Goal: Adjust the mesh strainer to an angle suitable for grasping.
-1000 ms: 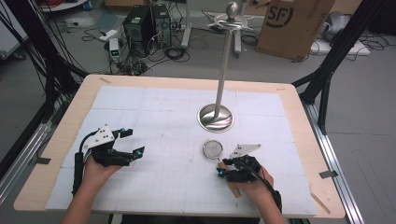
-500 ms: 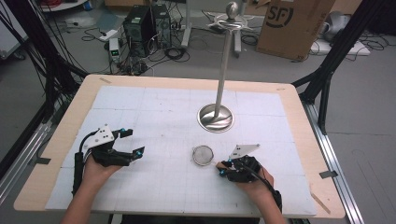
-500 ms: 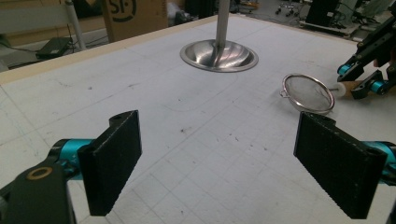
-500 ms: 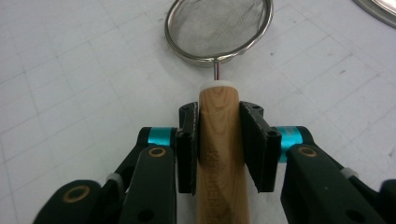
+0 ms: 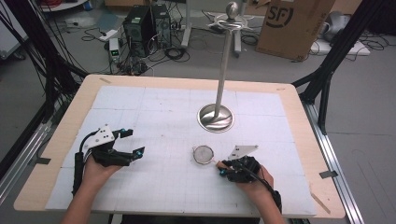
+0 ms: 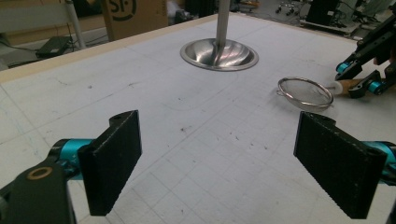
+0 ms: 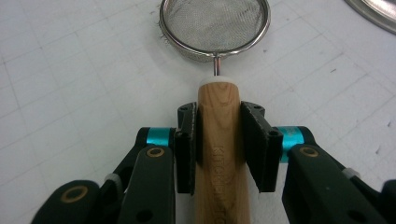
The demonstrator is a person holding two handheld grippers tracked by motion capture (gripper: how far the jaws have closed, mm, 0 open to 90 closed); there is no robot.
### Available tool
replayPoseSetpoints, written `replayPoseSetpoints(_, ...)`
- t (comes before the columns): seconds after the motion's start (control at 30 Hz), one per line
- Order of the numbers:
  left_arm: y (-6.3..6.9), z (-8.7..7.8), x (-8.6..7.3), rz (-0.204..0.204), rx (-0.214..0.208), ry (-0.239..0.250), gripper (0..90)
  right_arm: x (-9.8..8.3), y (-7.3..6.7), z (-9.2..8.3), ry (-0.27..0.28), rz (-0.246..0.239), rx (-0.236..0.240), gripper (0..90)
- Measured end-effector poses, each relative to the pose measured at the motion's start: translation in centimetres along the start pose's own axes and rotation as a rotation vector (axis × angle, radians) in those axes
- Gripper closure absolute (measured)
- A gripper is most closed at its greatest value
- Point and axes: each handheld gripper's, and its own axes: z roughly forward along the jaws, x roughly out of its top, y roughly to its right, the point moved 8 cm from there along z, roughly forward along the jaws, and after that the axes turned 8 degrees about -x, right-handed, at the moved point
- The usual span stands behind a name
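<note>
Strainer [image 7: 215, 25] lies on the white worktop [image 5: 163, 186], low centre of the high view, wooden handle [image 7: 219, 140] clamped between the right claw [image 7: 219, 144] pads; its jaws have just closed. Left claw [image 6: 219, 168] released, nothing between the pads, lower left. Steel stand [image 5: 215, 116] just above the strainer.

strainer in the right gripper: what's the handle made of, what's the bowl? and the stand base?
Strainer: handle looks like light unfinished wood, grain and stamped lettering visible, with a white cap. Bowl is fine wire mesh in a shiny metal rim. Stand base: polished metal dish, probably steel, mirror reflections. Right gripper is shut on the handle.
</note>
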Motion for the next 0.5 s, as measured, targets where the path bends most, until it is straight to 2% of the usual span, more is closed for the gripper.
replayPoseSetpoints(0.07, 0.0, 0.0, 0.0, -0.002, 0.0, 0.002, 15.7, 0.0, 0.0, 0.0, -0.003, 0.0, 0.0, 67.5)
replayPoseSetpoints(0.23, 0.0, 0.0, 0.0, -0.002, 0.0, 0.004, 15.8, 0.6, -0.6, 0.6, 0.014, -0.003, 0.033, 67.5)
replayPoseSetpoints(0.33, 0.0, 0.1, -0.1, -0.001, -0.003, -0.002, 15.8, 1.4, -1.8, 1.1, 0.018, -0.026, 0.073, 67.6)
replayPoseSetpoints(0.5, 0.0, 0.0, 0.1, 0.001, -0.002, 0.004, 15.8, 3.3, -4.5, 2.4, 0.031, -0.089, 0.121, 67.5)
